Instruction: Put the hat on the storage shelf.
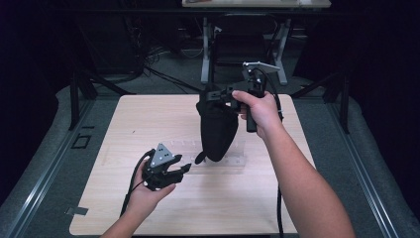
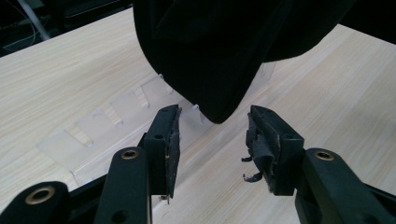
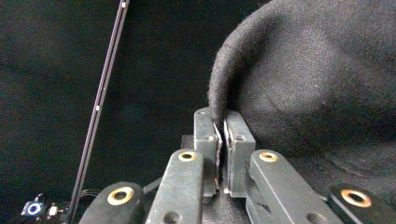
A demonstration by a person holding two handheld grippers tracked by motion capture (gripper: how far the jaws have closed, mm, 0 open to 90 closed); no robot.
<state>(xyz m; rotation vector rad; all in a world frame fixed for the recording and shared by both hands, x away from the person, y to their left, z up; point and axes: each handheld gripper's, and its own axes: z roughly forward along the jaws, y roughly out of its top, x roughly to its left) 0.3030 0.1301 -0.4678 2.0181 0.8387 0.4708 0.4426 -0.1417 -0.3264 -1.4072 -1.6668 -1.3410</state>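
Desk (image 1: 148,124): light wood top, fills the middle of the high view, dark floor around it.

Black cloth (image 1: 216,126): I've got it hanging upper centre of the high view, top edge up at my right hand, narrow lower end dangling just above the desk. In the left gripper view it takes up the top centre, tip pointing down towards the gap between the jaws.

Clear plastic rack (image 2: 116,112): lies flat on the desk right under the cloth tip, row of small upright tabs, runs from centre left up towards the upper middle of the left gripper view. Can't tell if cloth and rack touch.

Right claw (image 3: 220,140): jaws together, clamped on the cloth's edge; fabric fold goes straight into the pinch, centre of the right gripper view.

Left claw (image 2: 212,144): jaws apart, nothing between them, low at bottom centre of the left gripper view, just short of the cloth tip. Worn padding hangs off one jaw.
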